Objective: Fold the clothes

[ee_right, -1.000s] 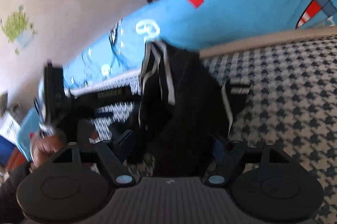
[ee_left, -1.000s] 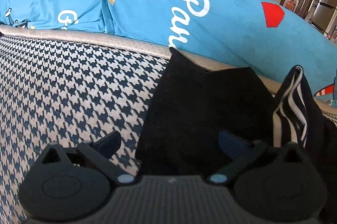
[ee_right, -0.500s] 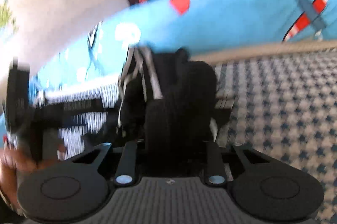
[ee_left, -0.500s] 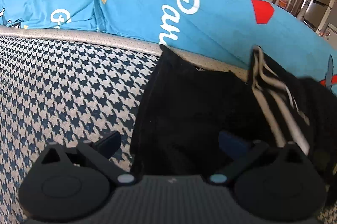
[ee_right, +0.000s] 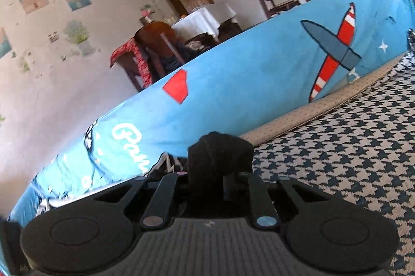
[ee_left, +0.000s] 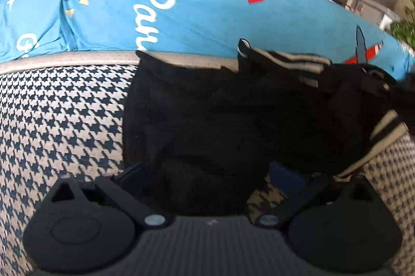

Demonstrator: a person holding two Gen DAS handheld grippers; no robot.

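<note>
With your right gripper (ee_right: 207, 180) closing on the black garment (ee_left: 220, 115), keep your left gripper (ee_left: 207, 172) open astride its near edge, lifting evenly.

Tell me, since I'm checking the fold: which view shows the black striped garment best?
The left wrist view: the black striped garment lies spread on the houndstooth cushion. The right wrist view shows only a bunch in the closing right gripper.

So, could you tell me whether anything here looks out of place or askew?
Only the black garment: it lies rumpled on the houndstooth surface, its striped band twisted up rather than flat. The right gripper is closing on a bunched wad of it; the left gripper straddles its near edge, jaws apart. Nothing looks spilled or damaged.
</note>
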